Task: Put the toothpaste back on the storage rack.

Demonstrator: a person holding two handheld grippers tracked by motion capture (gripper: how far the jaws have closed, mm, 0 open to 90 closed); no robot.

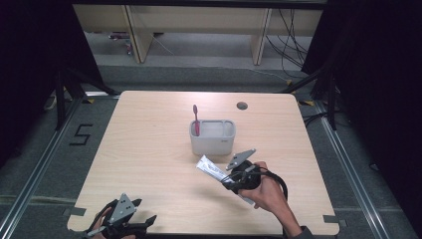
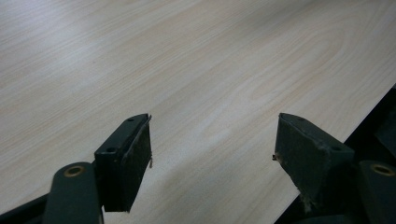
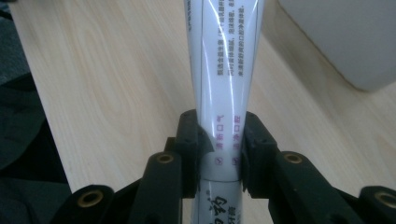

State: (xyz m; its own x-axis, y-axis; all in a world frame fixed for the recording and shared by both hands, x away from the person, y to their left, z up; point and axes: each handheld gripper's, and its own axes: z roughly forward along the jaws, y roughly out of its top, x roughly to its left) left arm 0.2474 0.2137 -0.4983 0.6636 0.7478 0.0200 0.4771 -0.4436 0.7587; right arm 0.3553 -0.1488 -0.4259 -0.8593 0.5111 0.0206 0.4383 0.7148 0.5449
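A white toothpaste tube [image 1: 211, 169] with printed text is gripped by my right gripper [image 1: 234, 180], held just off the wooden table [image 1: 149, 154] in front of the grey holder [image 1: 212, 137]. In the right gripper view both black jaws press on the tube [image 3: 224, 93] near its lower end, and my right gripper [image 3: 219, 147] is shut on it. A pink toothbrush [image 1: 196, 119] stands upright in the holder's left compartment. My left gripper [image 1: 142, 223] rests at the table's near left edge. Its jaws stand wide apart over bare wood in the left gripper view, my left gripper [image 2: 212, 158] open and empty.
The grey holder's corner [image 3: 345, 42] shows at the upper right of the right gripper view. A round cable hole [image 1: 242, 105] sits near the table's far edge. Shelving and cables lie on the floor beyond the table.
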